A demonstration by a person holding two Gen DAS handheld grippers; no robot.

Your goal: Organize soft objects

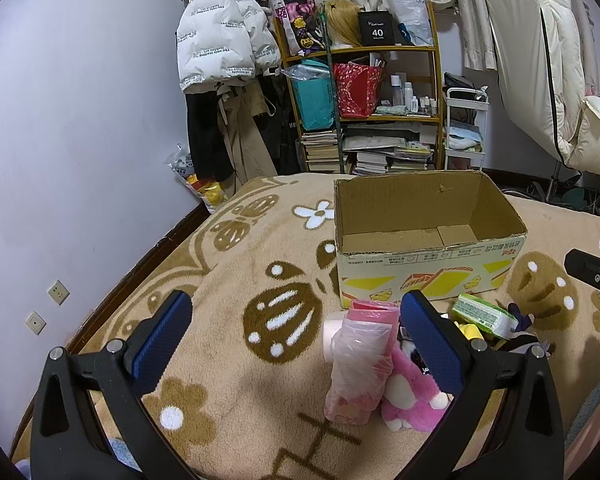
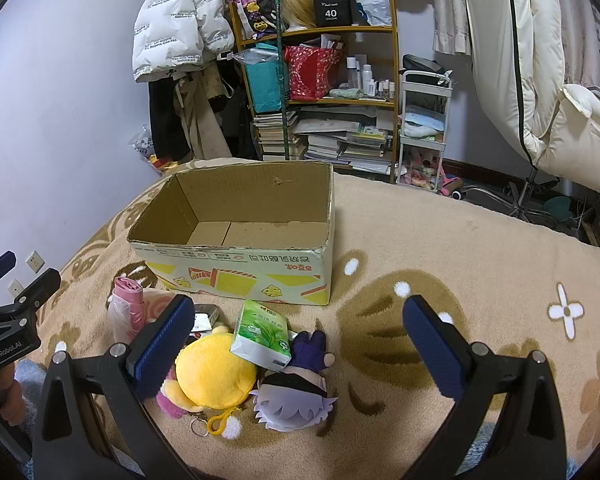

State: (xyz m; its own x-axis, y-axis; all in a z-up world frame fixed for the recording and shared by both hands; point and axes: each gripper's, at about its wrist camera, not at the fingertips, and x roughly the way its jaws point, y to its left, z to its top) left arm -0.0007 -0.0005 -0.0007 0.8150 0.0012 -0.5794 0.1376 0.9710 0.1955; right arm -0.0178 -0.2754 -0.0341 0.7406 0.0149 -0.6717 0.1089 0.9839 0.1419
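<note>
While the pile of soft things lies on the blanket point(image 2: 480, 240) just in front of the empty cardboard box point(image 2: 236, 276), the green tissue pack point(image 2: 262, 334) rests tilted on the yellow plush point(image 2: 214, 372), long axis pointing toward the box. It sits left of centre between the right gripper point(image 2: 298, 344) fingers, which are spread wide and hold nothing. The left gripper point(image 1: 296, 340), equally wide and empty, is nearer the pink roll point(image 1: 360, 360), which lies just inside its right finger.

Box point(image 2: 236, 268) on blanket point(image 2: 480, 248), soft toys point(image 2: 216, 372) before it, shelf point(image 2: 320, 68) behind
</note>
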